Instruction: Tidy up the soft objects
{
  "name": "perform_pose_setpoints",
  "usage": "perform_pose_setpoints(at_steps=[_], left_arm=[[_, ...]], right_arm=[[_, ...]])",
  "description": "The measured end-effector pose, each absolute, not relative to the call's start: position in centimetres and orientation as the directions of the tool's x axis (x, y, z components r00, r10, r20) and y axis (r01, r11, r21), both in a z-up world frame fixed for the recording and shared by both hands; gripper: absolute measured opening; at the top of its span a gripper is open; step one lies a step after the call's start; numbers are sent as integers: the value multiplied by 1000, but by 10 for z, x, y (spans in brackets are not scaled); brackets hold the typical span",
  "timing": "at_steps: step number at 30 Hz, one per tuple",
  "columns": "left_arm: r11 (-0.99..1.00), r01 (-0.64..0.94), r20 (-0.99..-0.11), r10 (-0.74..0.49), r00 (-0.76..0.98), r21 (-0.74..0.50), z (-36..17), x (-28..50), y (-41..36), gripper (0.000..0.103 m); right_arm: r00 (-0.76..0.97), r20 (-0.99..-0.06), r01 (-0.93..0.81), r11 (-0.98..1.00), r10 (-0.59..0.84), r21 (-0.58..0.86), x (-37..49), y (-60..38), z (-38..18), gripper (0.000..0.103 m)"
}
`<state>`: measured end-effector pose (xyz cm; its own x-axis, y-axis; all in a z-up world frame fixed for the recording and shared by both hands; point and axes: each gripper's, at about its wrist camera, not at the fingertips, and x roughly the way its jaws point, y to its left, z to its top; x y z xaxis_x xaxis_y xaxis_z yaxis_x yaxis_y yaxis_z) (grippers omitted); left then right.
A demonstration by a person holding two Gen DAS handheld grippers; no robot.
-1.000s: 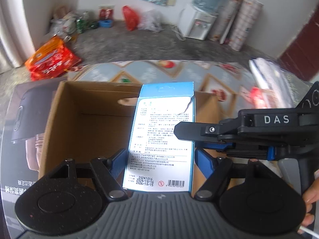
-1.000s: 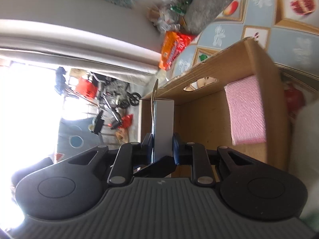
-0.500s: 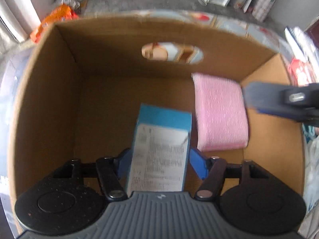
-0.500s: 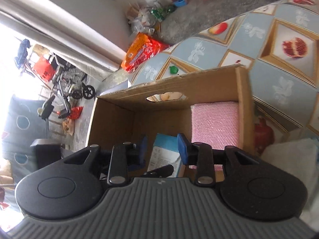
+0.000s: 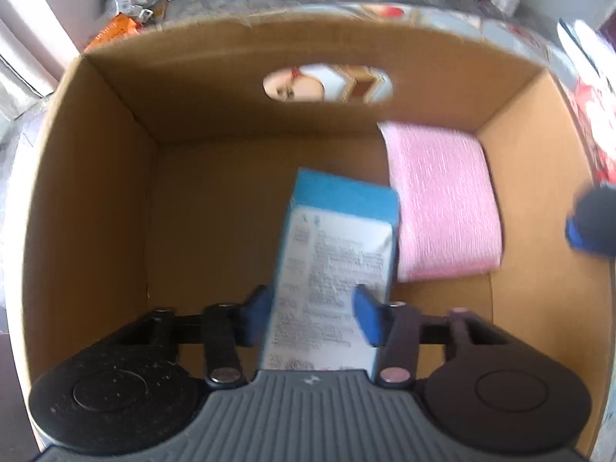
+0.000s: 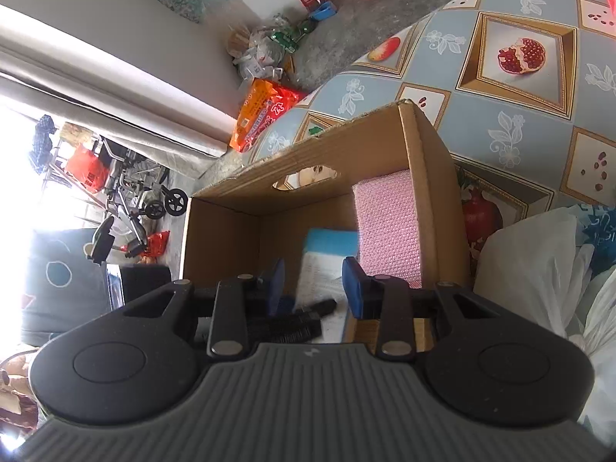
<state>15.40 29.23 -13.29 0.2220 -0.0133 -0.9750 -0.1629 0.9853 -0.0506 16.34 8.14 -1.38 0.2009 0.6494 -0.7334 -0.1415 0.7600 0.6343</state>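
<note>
Inside the cardboard box (image 5: 96, 200), the left tongs (image 5: 313, 310), jaws just closing, clasp the blue packet (image 5: 338, 265) beside the pink cloth (image 5: 442, 200). The right tongs (image 6: 313, 283) hover released over the box rim.

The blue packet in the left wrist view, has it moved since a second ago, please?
Yes. The blue packet went from above the cardboard box's rim down inside, beside the pink cloth. The left gripper has just been closing on it.

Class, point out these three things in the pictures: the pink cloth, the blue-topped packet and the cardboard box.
pink cloth (image 5: 442, 200), left wrist view, middle of its folded top.
blue-topped packet (image 5: 335, 254), left wrist view, printed white face.
cardboard box (image 6: 223, 246), right wrist view, inner left wall.
</note>
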Motion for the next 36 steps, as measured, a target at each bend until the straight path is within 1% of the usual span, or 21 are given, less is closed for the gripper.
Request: perform_pose_setpoints(at_steps=[1,8,10,12,19,26,32,36], left_arm=[[982,-179,-974,-20,228,-62,-134,157,295,43],[960,-256,-969,-47,243,-110,-126,171,311,42],[960,-254,-971,-54,235,-115,-119,163,313,49],[960,-259,-977,-53,208,-108,-113,149,315,51],[941,-326,-995,-70,77,-92,-116,116,318,46],[950,-305,-998,-63,9,-63,-142,117,310,43],[965,-250,-996,-62,71,-78,-141,133,300,43],[981,-191,-995,-14,103,-34,-139,143,292,43]], right_arm=[[203,-731,-138,758,651,637,163,81,-14,32],[219,-731,-126,761,647,636,159,76,-11,32],[218,-727,-119,757,651,642,158,74,-11,32],[211,-728,-109,756,652,646,157,73,-13,32],[201,-722,-109,748,662,655,153,76,-14,33],[202,-720,-107,746,663,657,154,77,-15,33],[206,-723,-101,749,660,655,152,74,-16,34],[209,-722,-97,749,659,656,150,72,-16,34]])
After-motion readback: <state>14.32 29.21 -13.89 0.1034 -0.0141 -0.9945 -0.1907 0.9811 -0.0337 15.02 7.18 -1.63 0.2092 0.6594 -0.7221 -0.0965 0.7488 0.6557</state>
